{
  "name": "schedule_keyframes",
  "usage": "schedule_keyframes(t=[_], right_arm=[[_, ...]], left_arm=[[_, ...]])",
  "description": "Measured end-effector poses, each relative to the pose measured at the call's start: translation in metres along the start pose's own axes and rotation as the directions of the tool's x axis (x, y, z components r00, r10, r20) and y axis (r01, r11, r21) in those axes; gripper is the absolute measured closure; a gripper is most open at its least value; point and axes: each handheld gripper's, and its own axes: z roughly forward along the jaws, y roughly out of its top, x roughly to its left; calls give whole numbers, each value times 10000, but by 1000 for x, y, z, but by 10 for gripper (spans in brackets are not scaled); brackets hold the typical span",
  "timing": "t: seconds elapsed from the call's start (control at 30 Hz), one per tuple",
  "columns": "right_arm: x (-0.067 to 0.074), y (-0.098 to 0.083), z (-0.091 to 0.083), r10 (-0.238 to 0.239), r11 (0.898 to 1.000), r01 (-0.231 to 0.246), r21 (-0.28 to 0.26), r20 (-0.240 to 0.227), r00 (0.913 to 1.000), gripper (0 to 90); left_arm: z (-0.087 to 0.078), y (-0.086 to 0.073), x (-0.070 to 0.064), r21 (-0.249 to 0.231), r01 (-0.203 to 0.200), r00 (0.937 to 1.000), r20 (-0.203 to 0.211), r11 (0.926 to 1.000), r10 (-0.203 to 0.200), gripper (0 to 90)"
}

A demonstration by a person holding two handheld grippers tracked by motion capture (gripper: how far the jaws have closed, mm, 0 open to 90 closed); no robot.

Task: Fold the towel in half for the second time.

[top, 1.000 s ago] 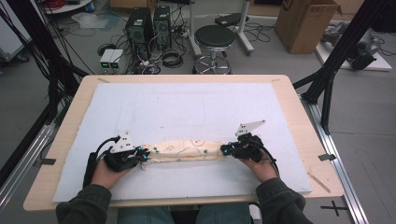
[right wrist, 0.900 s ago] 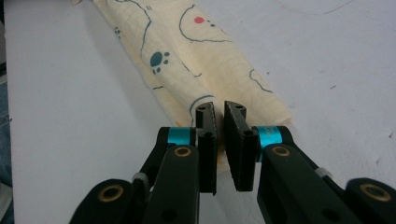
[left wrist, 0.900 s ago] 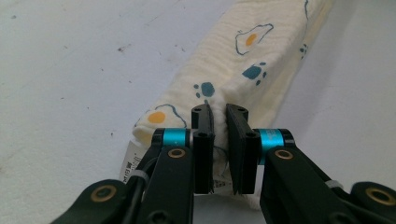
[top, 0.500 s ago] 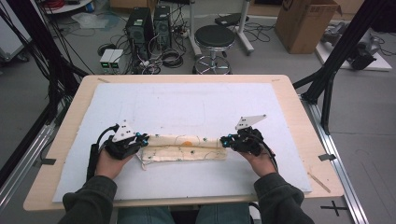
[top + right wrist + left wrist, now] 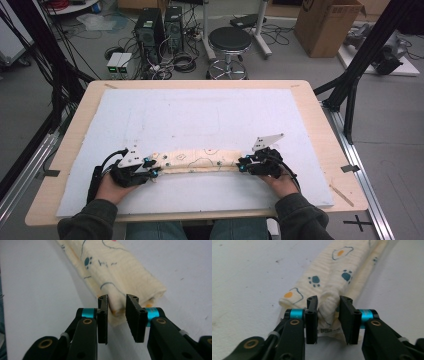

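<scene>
Cream cloth (image 5: 197,161), printed with paw marks and fried-egg shapes, lies folded into a long narrow band across the near part of the white mat (image 5: 200,115), its long axis running left to right between the two hands. Left gripper (image 5: 150,170) sits at the band's left end, right gripper (image 5: 242,165) at the right end; each points inward along the band, so each hand has its own end and neither is nearer to the other's. In the left gripper view a bunched ridge of cloth (image 5: 329,307) stands between the jaws, which have just been opening; a sliver of gap shows on both sides, so the pads look to be off it. Right gripper view: the folded corner (image 5: 116,305) sits between jaws that have likewise just been opening, with clear gaps either side. Judgement: both ends are being let go, the band left flat. Hard to make out: how many layers the fold has, and whether the left pad brushes the fabric low down, where the jaws hide it.
</scene>
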Motion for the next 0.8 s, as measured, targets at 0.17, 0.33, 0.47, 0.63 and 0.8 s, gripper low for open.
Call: schedule_keyframes(t=[0.17, 0.33, 0.47, 0.63, 0.8], right_arm=[[-1, -7, -8, 244, 9997, -245, -24, -325, 9992, 605], [-2, 5, -21, 270, 9966, -303, -761, -429, 9987, 586], [-4, 23, -18, 221, 9942, -278, -1038, -557, 9982, 643], [-9, 40, 0, 524, 9945, -587, -866, -743, 9959, 709], [-7, 43, 23, 640, 9979, -643, 9, -1126, 9916, 750]], left_arm=[[-15, 0, -1, -481, 172, 9992, 355, 9987, -155, 564], [-24, 14, 6, -1121, 390, 9988, 341, 9929, -354, 538], [-19, 32, 9, -1340, 401, 9991, 196, 9902, -379, 577], [7, 42, 10, -760, 695, 9974, 218, 9947, -680, 729], [29, 38, 1, 267, 380, 9977, 543, 9989, -394, 815]])
